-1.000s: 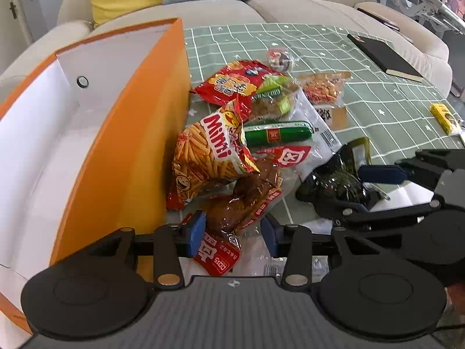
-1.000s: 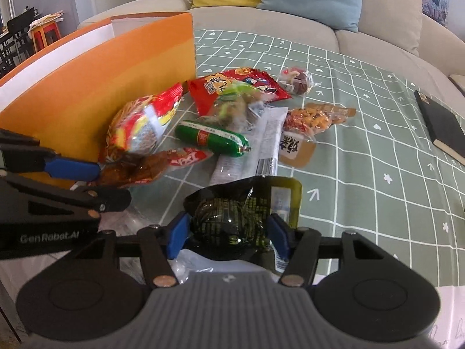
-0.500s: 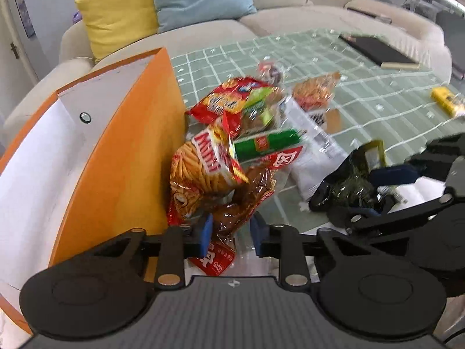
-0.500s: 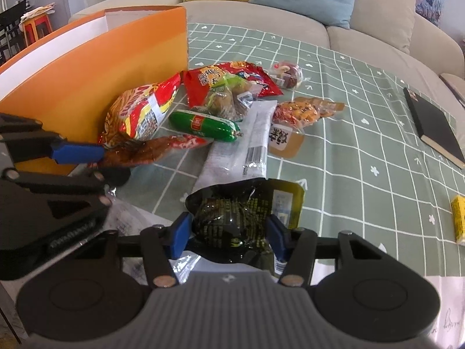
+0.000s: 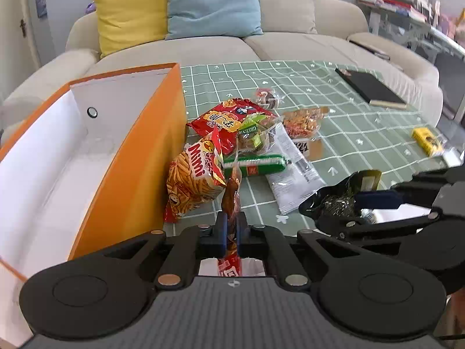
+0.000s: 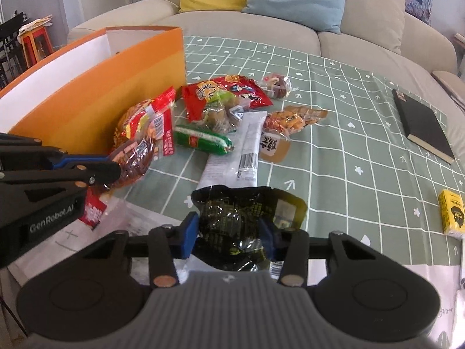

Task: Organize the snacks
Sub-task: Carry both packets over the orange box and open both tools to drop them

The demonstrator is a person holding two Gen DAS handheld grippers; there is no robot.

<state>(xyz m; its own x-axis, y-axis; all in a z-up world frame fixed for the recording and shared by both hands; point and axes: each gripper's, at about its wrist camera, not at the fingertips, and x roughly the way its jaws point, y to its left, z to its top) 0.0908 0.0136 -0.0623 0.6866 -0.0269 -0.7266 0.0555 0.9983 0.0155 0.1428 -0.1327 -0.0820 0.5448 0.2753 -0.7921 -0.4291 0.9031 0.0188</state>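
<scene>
My left gripper [image 5: 231, 224] is shut on a brown meat snack packet [image 5: 231, 195], which stands up edge-on between the blue pads, just right of the orange box [image 5: 139, 174]. In the right wrist view the same packet [image 6: 136, 157] hangs from the left gripper [image 6: 113, 165]. My right gripper [image 6: 228, 234] has a crinkled black snack packet [image 6: 232, 215] between its pads. Its jaws are closing and the pads press the packet's sides. The box, white inside, looks bare where I can see into it.
Beside the box lie a Mimi fries bag [image 5: 194, 180], a green sausage [image 5: 255, 167], a red bag [image 5: 223, 119] and a white packet [image 5: 290, 171]. On the green checked cloth [image 6: 348, 151] sit a black notebook [image 6: 421, 125] and a yellow pack [image 6: 452, 216]. A sofa stands behind.
Left jaws closed onto the brown packet and lifted it off the table, turning it edge-on. Right jaws narrowed around the black packet. Both grippers rose a little.
</scene>
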